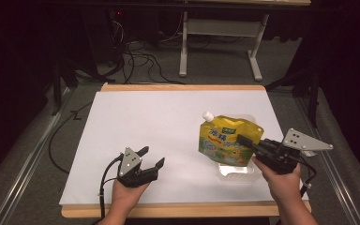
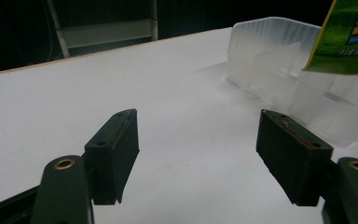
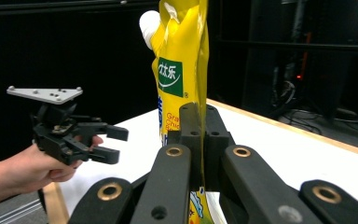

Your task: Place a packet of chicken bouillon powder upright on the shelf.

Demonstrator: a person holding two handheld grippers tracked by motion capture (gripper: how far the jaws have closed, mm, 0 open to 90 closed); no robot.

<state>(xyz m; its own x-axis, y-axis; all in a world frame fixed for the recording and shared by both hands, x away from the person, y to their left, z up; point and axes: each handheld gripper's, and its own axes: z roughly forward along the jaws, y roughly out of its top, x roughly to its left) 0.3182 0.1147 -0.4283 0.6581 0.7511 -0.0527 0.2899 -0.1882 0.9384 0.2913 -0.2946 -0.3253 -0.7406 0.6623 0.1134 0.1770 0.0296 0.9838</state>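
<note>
A: Pouch, yellow, white cap at top — where was it?
B: Right side of the table, held upright above a clear plastic tray.
A: Held by what?
B: Right gripper, jaws clamped on the pouch's edge; same in the right gripper view, pouch pinched between them.
A: Left gripper?
B: Near left, jaws spread wide, nothing in them, low over the white surface. Tray just beyond it in the left gripper view.

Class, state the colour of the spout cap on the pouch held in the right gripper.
White. The cap tops the yellow pouch, clearest in the right gripper view.
</note>
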